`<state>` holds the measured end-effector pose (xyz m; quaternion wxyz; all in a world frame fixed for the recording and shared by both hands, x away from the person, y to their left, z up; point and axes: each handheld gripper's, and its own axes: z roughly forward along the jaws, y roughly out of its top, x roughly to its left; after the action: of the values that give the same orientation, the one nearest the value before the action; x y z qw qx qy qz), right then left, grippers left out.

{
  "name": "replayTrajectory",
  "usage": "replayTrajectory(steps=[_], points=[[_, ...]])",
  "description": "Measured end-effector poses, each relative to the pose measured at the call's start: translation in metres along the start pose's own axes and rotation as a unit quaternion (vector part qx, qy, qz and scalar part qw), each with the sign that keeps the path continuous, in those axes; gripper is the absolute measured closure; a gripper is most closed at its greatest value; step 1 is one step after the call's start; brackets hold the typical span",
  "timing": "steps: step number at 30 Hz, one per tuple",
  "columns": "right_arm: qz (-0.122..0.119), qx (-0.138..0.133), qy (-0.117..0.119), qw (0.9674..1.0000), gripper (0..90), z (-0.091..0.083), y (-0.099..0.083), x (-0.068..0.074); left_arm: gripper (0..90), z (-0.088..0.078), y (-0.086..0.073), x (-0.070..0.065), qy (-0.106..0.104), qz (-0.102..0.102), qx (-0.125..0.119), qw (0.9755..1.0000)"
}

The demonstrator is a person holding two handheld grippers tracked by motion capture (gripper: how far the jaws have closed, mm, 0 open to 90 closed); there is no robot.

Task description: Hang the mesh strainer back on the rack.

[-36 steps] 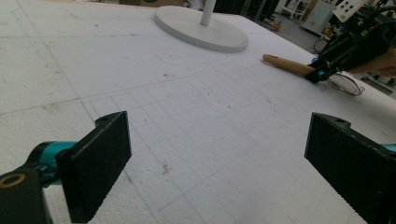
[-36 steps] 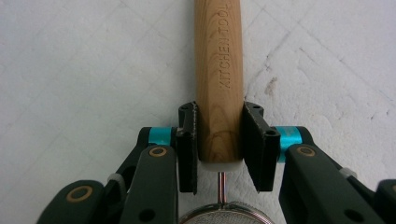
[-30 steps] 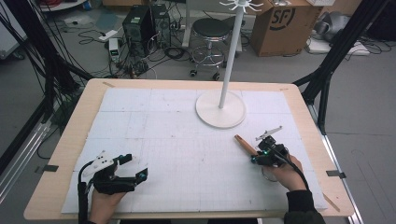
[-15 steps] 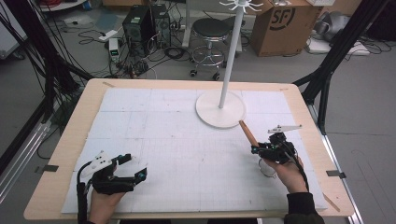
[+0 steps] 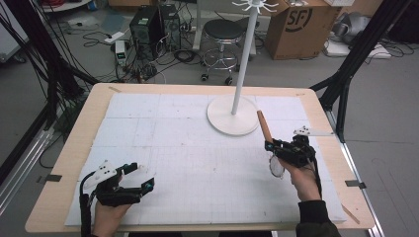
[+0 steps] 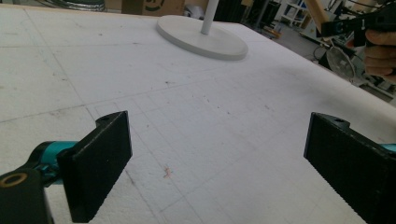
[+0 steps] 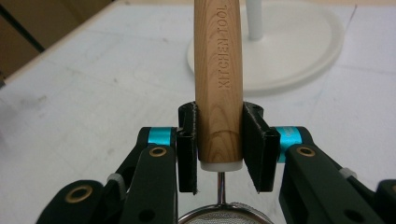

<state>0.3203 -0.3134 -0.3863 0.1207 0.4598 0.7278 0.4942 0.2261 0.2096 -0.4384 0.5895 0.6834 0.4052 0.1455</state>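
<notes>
A small strainer with a wooden handle (image 5: 263, 124) and a round wire mesh (image 5: 275, 167) hangs above the mat at the right. My right gripper (image 5: 276, 146) is shut on the handle's lower end. In the right gripper view the handle (image 7: 218, 84), stamped KITCHEN TOOL, stands between the pads (image 7: 187, 140), and the mesh rim (image 7: 224, 215) shows below. The handle points toward the white stand's round base (image 5: 232, 114). My left gripper (image 5: 141, 177) rests at the front left, open, nothing between its pads (image 6: 100, 158).
The white stand's pole (image 5: 244, 59) rises from the base at the back middle of the white gridded mat (image 5: 168, 133). The left gripper view shows the base (image 6: 201, 36) and the strainer mesh (image 6: 340, 59) far off. Wooden table edges (image 5: 74, 143) frame the mat.
The right hand has risen with the strainer and shifted a little right; the handle now tilts up steeper and the mesh hangs off the mat. The left gripper stayed put.
</notes>
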Motion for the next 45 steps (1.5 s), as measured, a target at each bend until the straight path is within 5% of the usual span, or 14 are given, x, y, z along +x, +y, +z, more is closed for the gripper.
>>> replayTrajectory(steps=[11, 23, 33, 38, 45], points=[[0.006, -0.087, 0.012, 0.9961, 68.9, 0.006, 0.016, 0.015, 8.3, -0.002, 0.000, 0.001, 0.001, -0.002, -0.001, 1.0000], [0.023, -0.183, 0.035, 0.9823, 68.9, 0.005, 0.041, 0.025, 8.3, -0.005, -0.001, 0.001, 0.008, -0.001, -0.002, 1.0000], [0.007, -0.235, 0.040, 0.9711, 68.9, 0.004, 0.062, 0.034, 8.3, -0.009, -0.002, 0.002, 0.012, -0.004, -0.004, 0.9999], [0.005, -0.237, 0.045, 0.9704, 68.8, 0.006, 0.073, 0.038, 8.3, -0.009, -0.002, 0.002, 0.011, -0.005, -0.004, 0.9999], [0.000, -0.261, 0.046, 0.9643, 68.8, 0.005, 0.087, 0.041, 8.3, -0.010, -0.003, 0.001, 0.019, 0.003, -0.002, 0.9998]])
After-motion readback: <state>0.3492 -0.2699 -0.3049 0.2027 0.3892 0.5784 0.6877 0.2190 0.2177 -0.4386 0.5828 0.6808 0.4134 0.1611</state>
